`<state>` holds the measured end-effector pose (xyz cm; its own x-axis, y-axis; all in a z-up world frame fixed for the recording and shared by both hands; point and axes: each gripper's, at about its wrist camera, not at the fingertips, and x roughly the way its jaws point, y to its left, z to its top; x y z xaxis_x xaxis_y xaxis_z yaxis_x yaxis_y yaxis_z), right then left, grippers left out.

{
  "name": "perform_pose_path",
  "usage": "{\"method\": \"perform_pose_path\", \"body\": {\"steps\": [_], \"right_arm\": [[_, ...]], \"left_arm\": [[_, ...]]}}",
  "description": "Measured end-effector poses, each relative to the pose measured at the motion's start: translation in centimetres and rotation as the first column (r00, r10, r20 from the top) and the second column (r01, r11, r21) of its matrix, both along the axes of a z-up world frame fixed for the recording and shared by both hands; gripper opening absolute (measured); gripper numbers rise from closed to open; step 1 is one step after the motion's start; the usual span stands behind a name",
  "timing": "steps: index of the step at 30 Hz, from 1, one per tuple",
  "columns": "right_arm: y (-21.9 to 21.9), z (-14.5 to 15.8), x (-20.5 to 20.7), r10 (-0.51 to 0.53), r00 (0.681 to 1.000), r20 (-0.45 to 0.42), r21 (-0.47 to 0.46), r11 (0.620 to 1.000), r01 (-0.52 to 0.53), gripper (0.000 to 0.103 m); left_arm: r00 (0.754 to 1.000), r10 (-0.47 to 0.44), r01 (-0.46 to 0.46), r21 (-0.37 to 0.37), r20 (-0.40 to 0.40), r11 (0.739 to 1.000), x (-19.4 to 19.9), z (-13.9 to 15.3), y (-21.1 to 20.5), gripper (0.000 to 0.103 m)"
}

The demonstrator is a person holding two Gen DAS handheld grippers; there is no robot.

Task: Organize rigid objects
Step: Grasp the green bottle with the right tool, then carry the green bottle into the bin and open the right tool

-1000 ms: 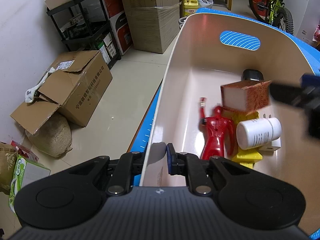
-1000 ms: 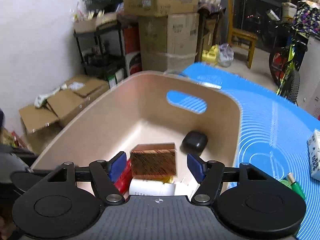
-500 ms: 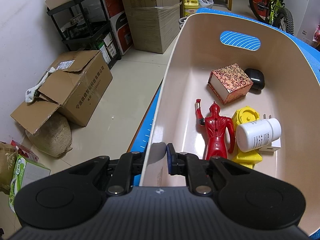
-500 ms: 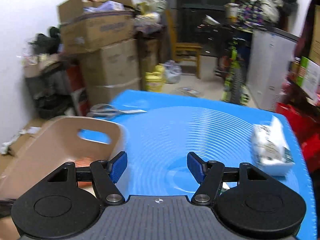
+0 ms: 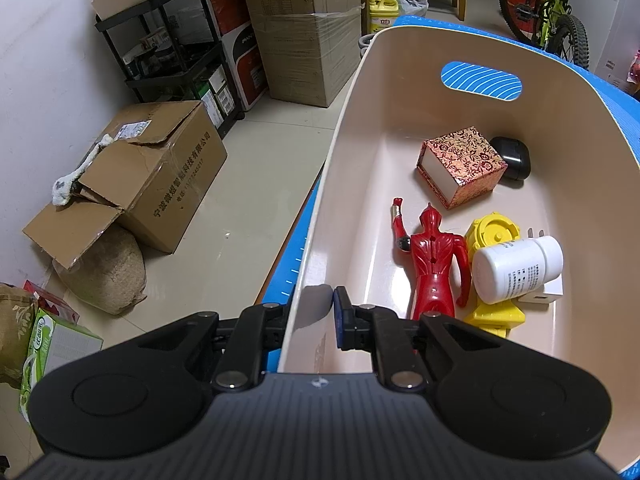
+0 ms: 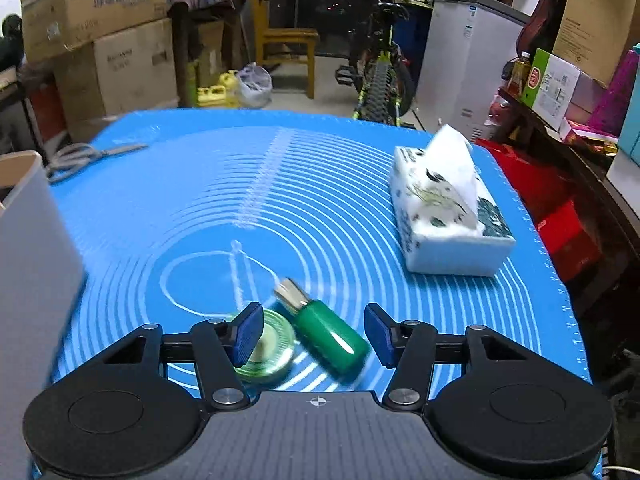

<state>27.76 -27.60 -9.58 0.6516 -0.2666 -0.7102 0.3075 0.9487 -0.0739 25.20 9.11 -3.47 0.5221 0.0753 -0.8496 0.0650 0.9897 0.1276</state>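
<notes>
My left gripper (image 5: 320, 312) is shut on the near rim of the beige basket (image 5: 348, 128). Inside lie a red patterned box (image 5: 460, 166), a black case (image 5: 514, 158), a red figure (image 5: 434, 264), a yellow toy (image 5: 494, 236) and a white bottle (image 5: 516, 268). My right gripper (image 6: 314, 334) is open and empty over the blue mat (image 6: 200, 208). A green bottle (image 6: 328, 332) lies on its side between the fingers. A round green lid (image 6: 268, 350) lies by the left finger.
A tissue pack (image 6: 444, 208) sits on the mat at the right. Scissors (image 6: 88, 156) lie at the far left. The basket's corner (image 6: 28, 240) stands at the left edge. Cardboard boxes (image 5: 136, 168), a shelf and a bicycle surround the table.
The red patterned box dropped from my right gripper into the basket. My right gripper swung right, away from the basket, to the green bottle on the mat. My left gripper has not moved.
</notes>
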Motion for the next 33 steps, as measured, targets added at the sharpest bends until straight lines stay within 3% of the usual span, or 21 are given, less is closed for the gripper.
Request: {"method": "perform_pose_path", "body": {"steps": [11, 17, 27, 33], "right_arm": [[-2.0, -2.2, 0.6, 0.006, 1.0, 0.017, 0.04, 0.999, -0.007, 0.056], [-1.4, -3.0, 1.3, 0.051, 0.999, 0.011, 0.037, 0.998, -0.052, 0.036], [-0.6, -2.2, 1.0, 0.024, 1.0, 0.019, 0.023, 0.999, -0.024, 0.035], [-0.5, -0.4, 0.3, 0.006, 0.998, 0.067, 0.066, 0.998, -0.01, 0.035]], "left_arm": [[1.0, -0.001, 0.001, 0.007, 0.001, 1.0, -0.1, 0.0, -0.1, 0.018], [1.0, -0.001, 0.001, 0.013, 0.001, 1.0, 0.0, 0.0, 0.0, 0.018], [1.0, -0.001, 0.001, 0.013, 0.001, 1.0, 0.0, -0.1, 0.0, 0.019], [1.0, -0.002, 0.002, 0.012, 0.0, 1.0, 0.0, 0.0, 0.0, 0.018]]}}
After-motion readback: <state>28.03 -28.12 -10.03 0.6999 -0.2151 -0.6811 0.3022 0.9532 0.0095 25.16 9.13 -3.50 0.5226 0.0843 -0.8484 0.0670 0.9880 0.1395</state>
